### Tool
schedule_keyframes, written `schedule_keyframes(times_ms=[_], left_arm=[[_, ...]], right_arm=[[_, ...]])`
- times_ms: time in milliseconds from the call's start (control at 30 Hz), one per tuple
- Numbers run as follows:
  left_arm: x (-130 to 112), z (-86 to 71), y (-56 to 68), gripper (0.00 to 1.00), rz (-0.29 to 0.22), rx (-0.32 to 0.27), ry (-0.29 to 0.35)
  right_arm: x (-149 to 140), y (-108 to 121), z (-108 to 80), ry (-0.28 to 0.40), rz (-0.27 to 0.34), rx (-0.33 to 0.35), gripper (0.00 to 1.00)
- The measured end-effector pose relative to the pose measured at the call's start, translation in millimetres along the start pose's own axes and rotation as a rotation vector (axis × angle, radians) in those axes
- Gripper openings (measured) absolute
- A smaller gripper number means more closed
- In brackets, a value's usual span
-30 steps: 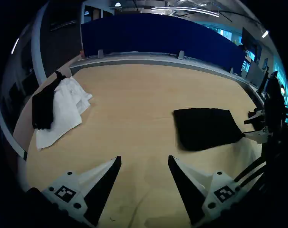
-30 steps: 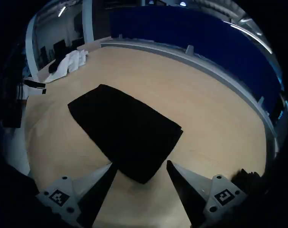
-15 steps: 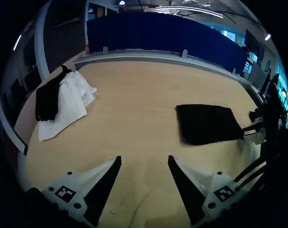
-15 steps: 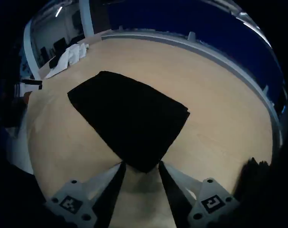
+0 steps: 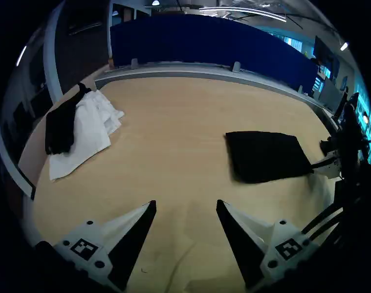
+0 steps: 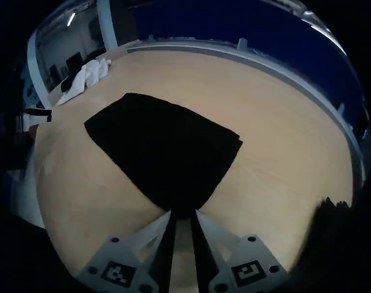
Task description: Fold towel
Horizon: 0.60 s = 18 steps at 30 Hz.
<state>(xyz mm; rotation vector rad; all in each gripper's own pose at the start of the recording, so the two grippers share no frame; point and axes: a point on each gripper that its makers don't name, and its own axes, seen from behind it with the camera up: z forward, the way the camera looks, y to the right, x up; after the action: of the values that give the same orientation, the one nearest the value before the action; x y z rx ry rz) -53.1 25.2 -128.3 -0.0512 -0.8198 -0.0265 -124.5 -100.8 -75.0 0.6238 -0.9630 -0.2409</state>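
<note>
A folded black towel (image 5: 266, 156) lies flat on the wooden table (image 5: 175, 122), to the right in the left gripper view. In the right gripper view the black towel (image 6: 165, 151) spreads just ahead of my right gripper (image 6: 183, 214). Its near corner sits between the two fingers, which stand almost together and pinch it. That right gripper (image 5: 328, 166) is also seen at the towel's right corner in the left gripper view. My left gripper (image 5: 185, 204) hovers open over bare wood, well left of the towel, with nothing between its fingers.
A heap of white cloth (image 5: 90, 129) with a black cloth (image 5: 60, 127) draped on it lies at the table's far left; the white heap (image 6: 87, 75) sits far back in the right gripper view. A blue partition (image 5: 209, 44) runs along the back edge.
My right gripper has moved forward to the towel's near corner and its fingers have come together on it. The left gripper stays open and has barely moved.
</note>
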Motion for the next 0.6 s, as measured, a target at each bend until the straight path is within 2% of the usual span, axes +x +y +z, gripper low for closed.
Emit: schedule_keyframes(times_ms=[367,600], left_arm=[[1,-2.7,-0.5,0.91,-0.01,-0.003,0.002],[4,-5.4,-3.2,0.91,-0.017,-0.005,0.01]], right_arm=[[14,-2,-6.4,0.029,-0.024,-0.003,0.15],[34,-4,-16.6,0.063,-0.041,-0.005,0.14]])
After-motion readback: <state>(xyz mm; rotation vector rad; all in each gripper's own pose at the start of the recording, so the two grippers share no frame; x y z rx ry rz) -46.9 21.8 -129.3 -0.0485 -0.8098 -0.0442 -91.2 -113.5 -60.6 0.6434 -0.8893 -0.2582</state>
